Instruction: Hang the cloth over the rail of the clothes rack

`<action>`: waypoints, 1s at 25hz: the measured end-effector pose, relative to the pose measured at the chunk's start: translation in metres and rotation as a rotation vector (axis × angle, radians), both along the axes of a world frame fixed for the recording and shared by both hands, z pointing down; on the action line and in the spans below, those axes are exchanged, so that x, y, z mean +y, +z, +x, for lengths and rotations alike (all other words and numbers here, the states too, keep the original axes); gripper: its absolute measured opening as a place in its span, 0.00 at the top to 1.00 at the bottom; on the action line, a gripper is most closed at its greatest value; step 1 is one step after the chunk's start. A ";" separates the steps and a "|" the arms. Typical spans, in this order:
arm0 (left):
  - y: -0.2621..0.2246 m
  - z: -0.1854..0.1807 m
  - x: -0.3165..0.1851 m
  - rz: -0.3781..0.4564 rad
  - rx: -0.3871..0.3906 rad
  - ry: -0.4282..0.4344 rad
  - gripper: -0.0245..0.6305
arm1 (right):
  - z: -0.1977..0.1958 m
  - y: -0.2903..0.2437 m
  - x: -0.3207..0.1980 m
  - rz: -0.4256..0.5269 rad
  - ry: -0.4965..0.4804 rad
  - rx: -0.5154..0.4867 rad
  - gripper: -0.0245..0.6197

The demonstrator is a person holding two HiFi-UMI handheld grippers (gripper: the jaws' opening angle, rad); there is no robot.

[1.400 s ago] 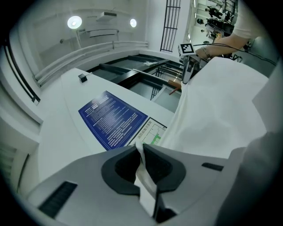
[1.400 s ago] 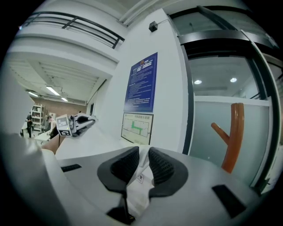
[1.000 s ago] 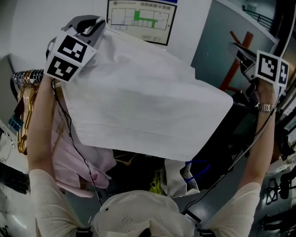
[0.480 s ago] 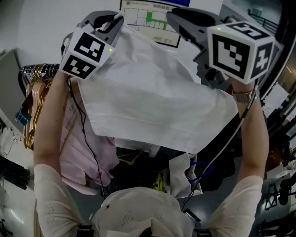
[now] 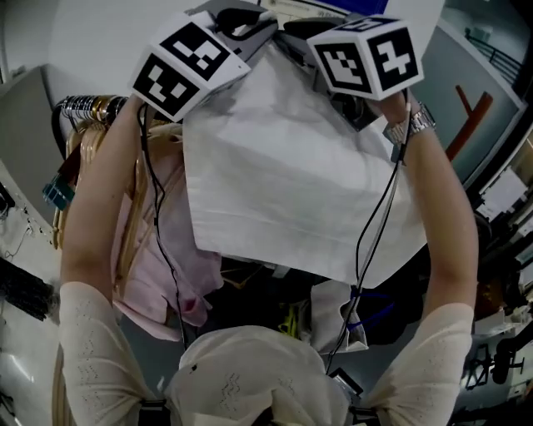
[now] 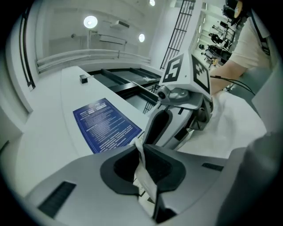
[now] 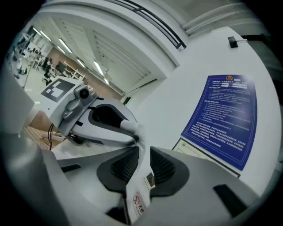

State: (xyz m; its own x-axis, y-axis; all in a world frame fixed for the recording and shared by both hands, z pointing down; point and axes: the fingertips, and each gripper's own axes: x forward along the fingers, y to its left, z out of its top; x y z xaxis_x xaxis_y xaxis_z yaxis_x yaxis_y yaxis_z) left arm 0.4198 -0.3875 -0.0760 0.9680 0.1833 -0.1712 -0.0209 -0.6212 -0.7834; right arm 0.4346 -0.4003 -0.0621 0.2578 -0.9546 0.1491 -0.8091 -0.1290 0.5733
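Both arms are raised and stretched forward, the forearms bare below white knit sleeves, and they converge so that the two grippers meet tip to tip at the top of the head view. The left gripper (image 5: 243, 18) points inward to the right with its marker cube turned toward the camera. The right gripper (image 5: 293, 32) points inward to the left, its wrist bent and carrying a metal watch (image 5: 410, 126). A black cable runs down along each forearm. The white cloth (image 5: 291, 183) hangs in the air from these two grips. Its top edge is bunched short between them and the rest falls as a broad sheet in front of the person. In the left gripper view the jaws are pressed together on a thin fold of the cloth, with the other gripper just beyond. In the right gripper view the jaws are likewise clamped on the cloth, and a small care label shows at the pinched edge. To the left of the cloth a row of hangers (image 5: 73, 158) holds a pink garment (image 5: 158, 250), which the cloth partly overlaps. A blue notice (image 7: 223, 119) is fixed to the white wall ahead.
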 end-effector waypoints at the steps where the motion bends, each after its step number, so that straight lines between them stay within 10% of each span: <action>1: 0.003 0.001 0.003 0.013 -0.014 0.012 0.92 | 0.002 0.003 -0.002 -0.001 -0.016 -0.008 0.85; 16: -0.001 -0.009 -0.018 0.113 -0.050 -0.064 0.92 | 0.035 0.008 0.001 -0.004 0.085 -0.050 0.93; 25: -0.002 0.002 -0.006 0.073 -0.062 0.005 0.90 | -0.005 -0.002 0.000 0.077 -0.162 -0.193 0.82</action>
